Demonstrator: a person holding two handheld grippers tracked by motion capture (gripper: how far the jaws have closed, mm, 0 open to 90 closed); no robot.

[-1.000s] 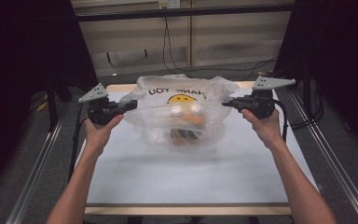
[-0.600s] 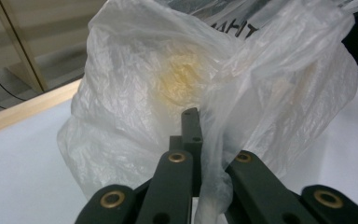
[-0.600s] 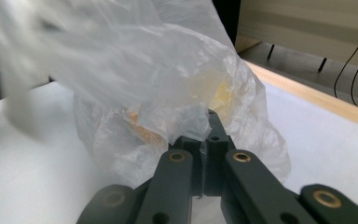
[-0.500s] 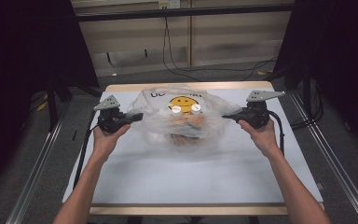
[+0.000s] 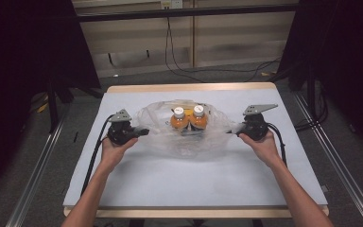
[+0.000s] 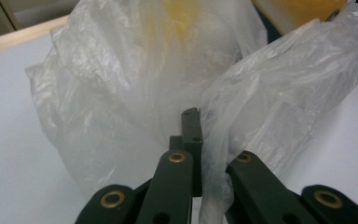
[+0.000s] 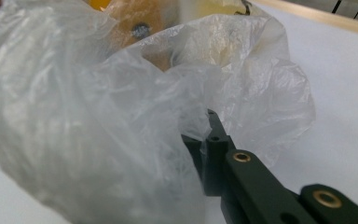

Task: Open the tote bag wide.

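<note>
You are holding the crinkled clear plastic bag (image 5: pixel 189 137) by its two side edges: your left gripper (image 5: pixel 144 132) is clamped on the film at the bag's left, and your right gripper (image 5: pixel 231 131) is pinching it at the right. The bag is lying between them at the middle of the white table (image 5: pixel 189 184), its long axis running hand to hand, with both hands equally near. Two orange bottles with white caps (image 5: pixel 189 119) are standing upright inside. Compared with a second ago, the bag is sitting lower and slacker, its mouth spread open, and the caps are now showing.
</note>
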